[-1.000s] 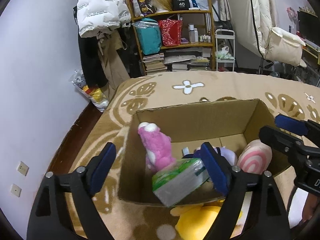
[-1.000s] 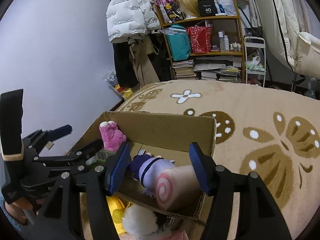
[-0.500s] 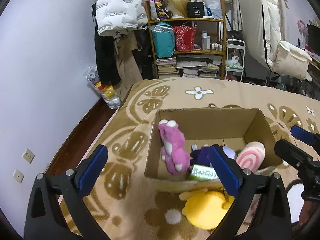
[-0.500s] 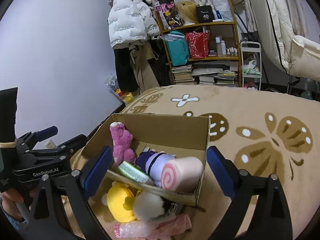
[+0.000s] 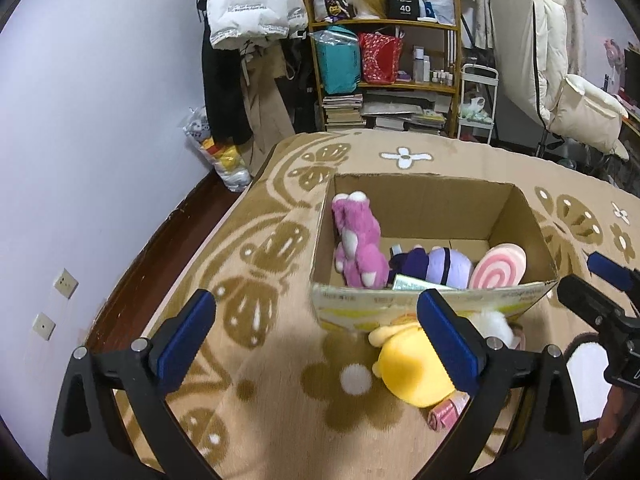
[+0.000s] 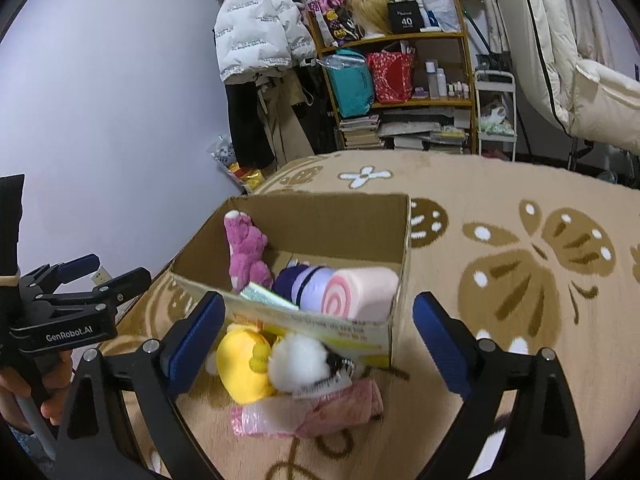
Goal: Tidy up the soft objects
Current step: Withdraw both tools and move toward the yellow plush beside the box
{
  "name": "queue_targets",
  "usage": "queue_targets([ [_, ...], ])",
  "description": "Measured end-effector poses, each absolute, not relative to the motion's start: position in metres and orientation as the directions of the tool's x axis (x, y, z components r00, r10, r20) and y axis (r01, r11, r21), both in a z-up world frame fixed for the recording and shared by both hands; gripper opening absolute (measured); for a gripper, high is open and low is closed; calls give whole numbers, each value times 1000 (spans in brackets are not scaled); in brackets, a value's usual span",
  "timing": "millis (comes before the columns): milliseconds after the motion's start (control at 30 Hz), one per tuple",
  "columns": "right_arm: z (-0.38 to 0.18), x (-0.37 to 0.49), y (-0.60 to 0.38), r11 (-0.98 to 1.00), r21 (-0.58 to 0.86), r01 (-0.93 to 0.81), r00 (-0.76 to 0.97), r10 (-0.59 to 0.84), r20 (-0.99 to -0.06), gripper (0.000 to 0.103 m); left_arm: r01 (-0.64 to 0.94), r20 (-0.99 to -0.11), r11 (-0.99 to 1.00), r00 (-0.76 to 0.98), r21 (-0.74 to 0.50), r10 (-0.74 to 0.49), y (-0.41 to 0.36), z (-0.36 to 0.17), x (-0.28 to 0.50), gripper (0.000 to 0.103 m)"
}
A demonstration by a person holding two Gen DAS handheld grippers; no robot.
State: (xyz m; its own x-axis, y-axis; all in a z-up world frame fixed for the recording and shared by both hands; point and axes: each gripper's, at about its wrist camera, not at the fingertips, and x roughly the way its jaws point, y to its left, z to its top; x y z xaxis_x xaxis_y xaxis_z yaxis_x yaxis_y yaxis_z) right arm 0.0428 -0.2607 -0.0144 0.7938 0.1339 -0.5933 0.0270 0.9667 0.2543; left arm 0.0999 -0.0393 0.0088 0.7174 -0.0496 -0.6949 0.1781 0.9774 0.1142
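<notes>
A cardboard box stands on the beige rug. Inside are a pink plush, a purple plush, a pink swirl roll cushion and a green tissue pack. In front of the box lie a yellow plush, a white fluffy plush and a pink packet. My left gripper is open and empty, above the rug before the box. My right gripper is open and empty above the loose toys.
The rug covers the floor. A lavender wall with sockets is at left. Behind stand a wooden shelf with bags and books, hanging coats and a white cart.
Both grippers have pulled back and up from the box. The green tissue pack, at the left gripper's fingers a second ago, now lies in the box. Both stay open.
</notes>
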Motion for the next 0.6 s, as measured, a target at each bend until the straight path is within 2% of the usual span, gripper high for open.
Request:
queue_targets([
  [400, -34, 41, -262, 933, 359, 31, 757, 213, -618, 99, 215, -726, 973, 682, 90, -83, -46, -13, 88, 100],
  [600, -48, 50, -266, 912, 408, 47, 723, 251, -644, 93, 223, -757, 970, 649, 94, -76, -49, -33, 95, 100],
])
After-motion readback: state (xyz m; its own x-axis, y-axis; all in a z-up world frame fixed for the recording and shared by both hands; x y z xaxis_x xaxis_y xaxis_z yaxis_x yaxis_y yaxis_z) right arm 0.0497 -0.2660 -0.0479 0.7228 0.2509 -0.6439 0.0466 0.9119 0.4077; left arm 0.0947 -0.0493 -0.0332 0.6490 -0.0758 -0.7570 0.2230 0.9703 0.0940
